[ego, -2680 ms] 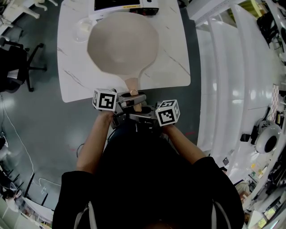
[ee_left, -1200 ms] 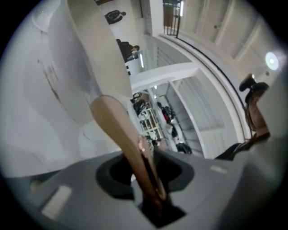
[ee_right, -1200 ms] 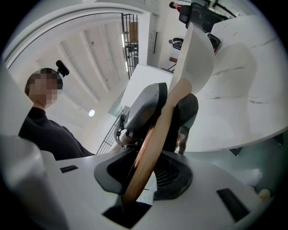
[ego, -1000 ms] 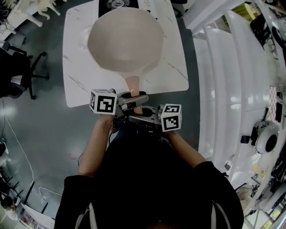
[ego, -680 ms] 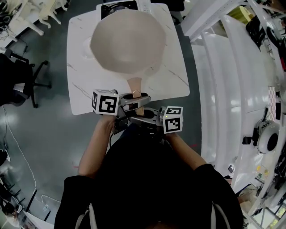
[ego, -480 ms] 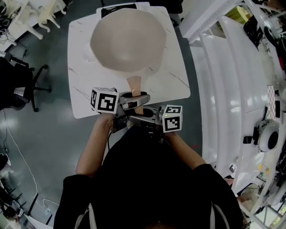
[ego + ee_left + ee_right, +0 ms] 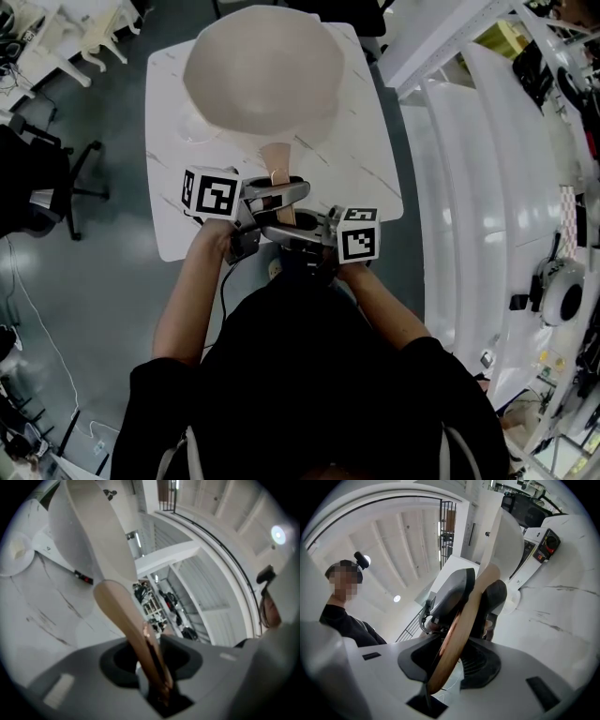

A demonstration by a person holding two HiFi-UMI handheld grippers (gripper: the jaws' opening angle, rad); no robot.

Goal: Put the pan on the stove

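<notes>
Beige pan (image 7: pixel 262 70), carried by its wooden handle (image 7: pixel 277 178), on which left tongs (image 7: pixel 152 681) and right tongs (image 7: pixel 443 665) are both clenched. Since the preceding views it has been shifted to the upper frame, over the far end of the counter (image 7: pixel 370 178); lowering onto the stove (image 7: pixel 546 541) is judged imminent.
</notes>
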